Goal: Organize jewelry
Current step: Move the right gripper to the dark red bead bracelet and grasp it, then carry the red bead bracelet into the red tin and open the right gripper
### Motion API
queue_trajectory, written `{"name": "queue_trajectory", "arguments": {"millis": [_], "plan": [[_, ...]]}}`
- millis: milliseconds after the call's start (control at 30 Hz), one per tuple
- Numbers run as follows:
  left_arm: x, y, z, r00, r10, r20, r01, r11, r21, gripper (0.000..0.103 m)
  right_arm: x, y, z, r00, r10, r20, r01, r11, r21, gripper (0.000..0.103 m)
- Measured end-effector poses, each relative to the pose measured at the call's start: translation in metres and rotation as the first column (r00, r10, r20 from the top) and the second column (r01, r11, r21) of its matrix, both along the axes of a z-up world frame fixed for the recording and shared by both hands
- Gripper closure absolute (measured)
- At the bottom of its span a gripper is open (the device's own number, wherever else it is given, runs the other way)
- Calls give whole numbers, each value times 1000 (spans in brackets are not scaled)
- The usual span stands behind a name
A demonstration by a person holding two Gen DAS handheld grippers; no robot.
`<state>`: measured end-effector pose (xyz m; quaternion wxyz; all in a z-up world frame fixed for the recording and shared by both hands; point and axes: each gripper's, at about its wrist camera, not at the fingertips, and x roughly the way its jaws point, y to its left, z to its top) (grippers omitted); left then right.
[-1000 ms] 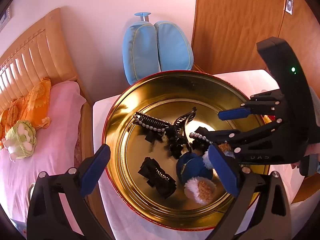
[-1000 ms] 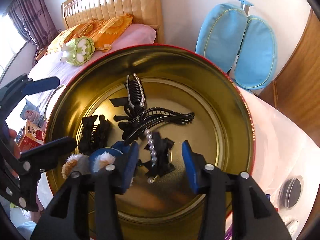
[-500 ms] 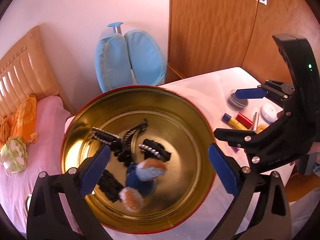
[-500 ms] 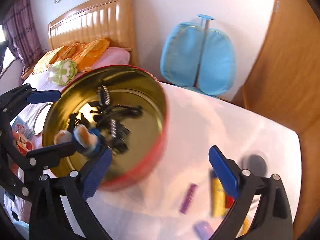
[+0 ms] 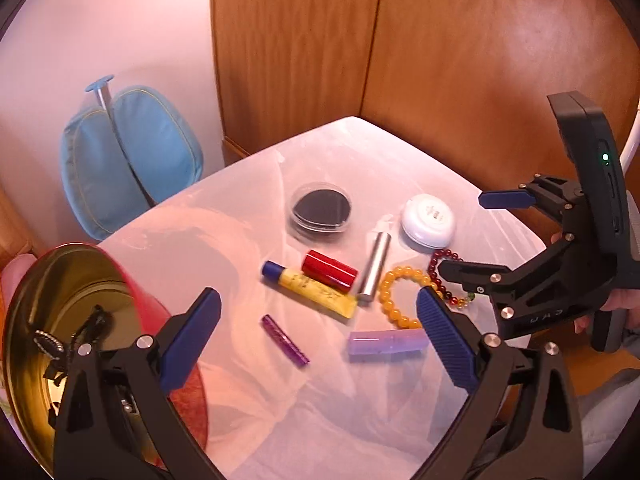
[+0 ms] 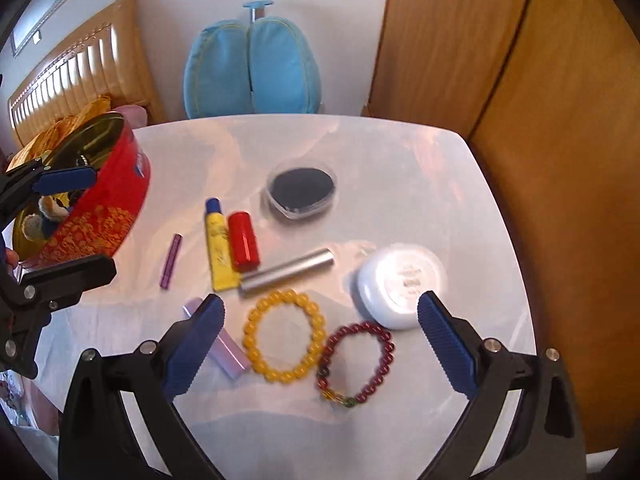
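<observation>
A: We log the yellow bead bracelet [image 6: 285,336] and the dark red bead bracelet [image 6: 356,360] lying flat on the white table [image 6: 400,152], touching or nearly so, just ahead of the right gripper [image 6: 318,340].

B: Its state?

A: Spread wide, nothing between the pads; the jaws have just been opening. The left gripper [image 5: 318,336] is spread too, empty, hovering over the purple stick [image 5: 285,340] and the lilac tube [image 5: 386,343].

B: We judge the step as reaching for the next piece. The red tin [image 6: 100,216], already holding hair clips, sits at the table's left edge, well apart from the bracelets.

A: Agreed. Next move calls for lowering the right gripper onto one bracelet's bead ring without catching the other.

B: The white compact [image 6: 402,280] lies just beside the dark red bracelet; the silver tube [image 6: 286,270] nearly touches the yellow one.
</observation>
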<state>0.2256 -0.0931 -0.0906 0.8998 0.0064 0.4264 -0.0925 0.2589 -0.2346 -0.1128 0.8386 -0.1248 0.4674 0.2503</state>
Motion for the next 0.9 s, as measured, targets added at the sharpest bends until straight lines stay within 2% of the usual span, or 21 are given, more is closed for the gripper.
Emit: {"name": "queue_trajectory", "arguments": {"millis": [200, 333, 467, 533, 667, 767, 833, 867, 900], "plan": [[-2, -32, -42, 995, -54, -80, 56, 998, 20, 7, 2, -41, -33, 996, -87, -34, 86, 995, -41, 5], [-1, -40, -51, 991, -70, -114, 73, 997, 15, 7, 5, -53, -52, 992, -113, -58, 110, 993, -48, 6], [-3, -40, -54, 992, -77, -101, 81, 996, 42, 8, 6, -56, -65, 989, -119, -85, 116, 992, -44, 24], [-3, -40, -56, 993, -87, -75, 91, 994, 59, 8, 6, -56, -70, 988, -120, -95, 117, 992, -39, 24], [6, -43, -63, 990, -98, -97, 105, 992, 64, 8, 5, -57, -75, 988, -110, -108, 109, 994, -14, 27], [12, -46, -67, 988, -101, -114, 110, 991, 72, 7, 5, -54, -80, 986, -95, -136, 93, 995, -17, 42], [14, -48, -68, 987, -108, -119, 116, 991, 62, 7, 2, -53, -79, 988, -90, -129, 89, 996, -11, 46], [15, -49, -69, 986, -112, -121, 121, 991, 62, 8, 1, -53, -79, 988, -86, -128, 85, 996, -9, 56], [15, -50, -69, 986, -117, -122, 125, 990, 64, 8, 0, -53, -77, 989, -81, -124, 81, 997, -6, 77]]}}
